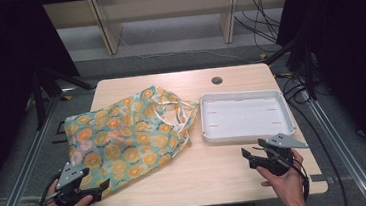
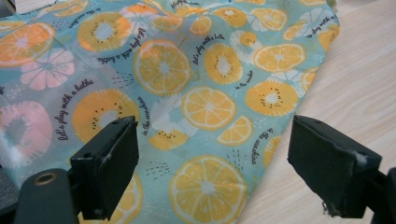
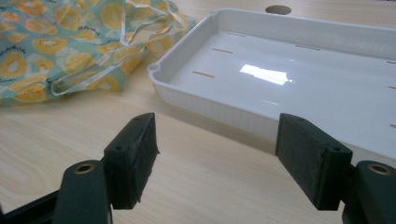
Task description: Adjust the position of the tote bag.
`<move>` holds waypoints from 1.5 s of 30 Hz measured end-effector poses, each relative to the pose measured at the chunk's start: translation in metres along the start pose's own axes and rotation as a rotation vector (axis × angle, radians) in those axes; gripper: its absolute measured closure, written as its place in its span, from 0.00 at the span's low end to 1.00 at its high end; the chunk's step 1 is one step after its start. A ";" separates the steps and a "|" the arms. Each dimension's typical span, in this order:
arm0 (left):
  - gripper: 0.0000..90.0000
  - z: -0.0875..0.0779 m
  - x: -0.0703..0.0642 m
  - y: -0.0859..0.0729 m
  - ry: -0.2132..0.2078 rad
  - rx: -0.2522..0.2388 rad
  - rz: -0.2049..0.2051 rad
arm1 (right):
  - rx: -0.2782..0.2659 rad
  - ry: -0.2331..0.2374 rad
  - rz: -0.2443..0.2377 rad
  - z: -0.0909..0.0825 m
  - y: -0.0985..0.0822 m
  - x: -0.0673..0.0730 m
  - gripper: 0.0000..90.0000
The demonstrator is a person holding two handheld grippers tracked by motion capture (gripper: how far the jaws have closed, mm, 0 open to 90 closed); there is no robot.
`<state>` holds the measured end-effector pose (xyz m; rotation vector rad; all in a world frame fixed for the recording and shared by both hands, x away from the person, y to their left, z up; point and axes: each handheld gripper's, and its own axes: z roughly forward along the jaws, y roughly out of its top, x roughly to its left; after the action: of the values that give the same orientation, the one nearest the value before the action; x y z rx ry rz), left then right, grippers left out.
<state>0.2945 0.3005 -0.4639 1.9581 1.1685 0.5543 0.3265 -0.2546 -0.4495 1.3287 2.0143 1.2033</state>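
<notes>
— Two grippers up on my screens. Where is each one?

— I have the left gripper [image 1: 95,187] at the near left corner of the light wooden table [image 1: 213,180], over the near edge of the fruit-print tote bag [image 1: 124,141]. My right gripper [image 1: 254,157] sits near the front right, just short of the white plastic tray [image 1: 246,133].

— How do the jaws stand?

— Both pairs are spread wide with nothing between them. In the left gripper view I see the bag [image 2: 187,93] under the gap, its teal cloth covered in orange slices and script lettering, with bare table [image 2: 355,93] to the right. In the right gripper view the gap frames table [image 3: 210,186] and the tray's near wall [image 3: 219,114].

— And the bag itself?

— It lies crumpled flat across the left half of the table, its pale handles [image 1: 172,115] looped toward the tray, close to its left rim. I cannot tell whether they touch. Beyond the tray I see a round cable hole [image 1: 216,80] in the tabletop.
</notes>
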 end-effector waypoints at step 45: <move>0.23 0.000 0.027 0.004 0.104 0.026 -0.042 | 0.236 0.396 -0.297 0.157 0.034 0.149 0.41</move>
<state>0.3095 0.3232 -0.4614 1.9414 1.2841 0.6286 0.3944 -0.0498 -0.4884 0.8883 2.5921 1.1850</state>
